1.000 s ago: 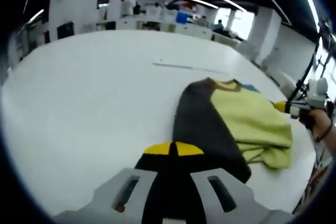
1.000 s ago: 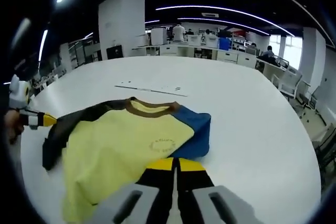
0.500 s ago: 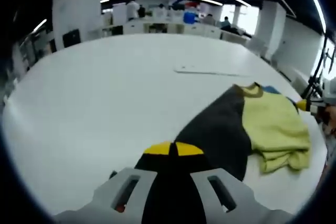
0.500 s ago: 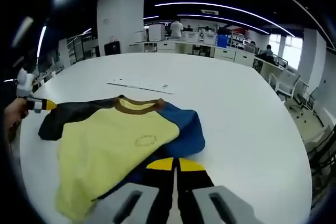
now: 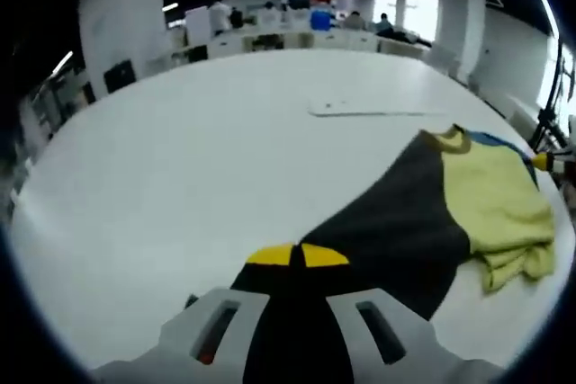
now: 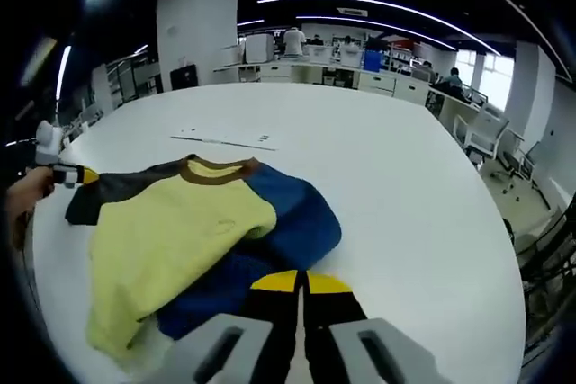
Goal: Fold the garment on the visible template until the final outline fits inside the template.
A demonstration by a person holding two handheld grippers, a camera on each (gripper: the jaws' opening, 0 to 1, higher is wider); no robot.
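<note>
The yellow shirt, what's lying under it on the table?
The yellow shirt lies on the white table, its yellow front partly over its blue sleeve. Whatever lies beneath the fabric, any template included, is covered.

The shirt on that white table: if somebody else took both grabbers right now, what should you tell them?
Left gripper: shut on the shirt's dark sleeve, pulled out sideways.
Right gripper: shut on the blue sleeve at the opposite side.
The shirt lies on the white table, collar away from the right gripper, its yellow body bunched and wrinkled.
Done: both sleeves gripped, shirt partly spread.
Left: flatten it, then fold. I can't make out a template outline; a thin pale strip lies beyond the collar.
</note>
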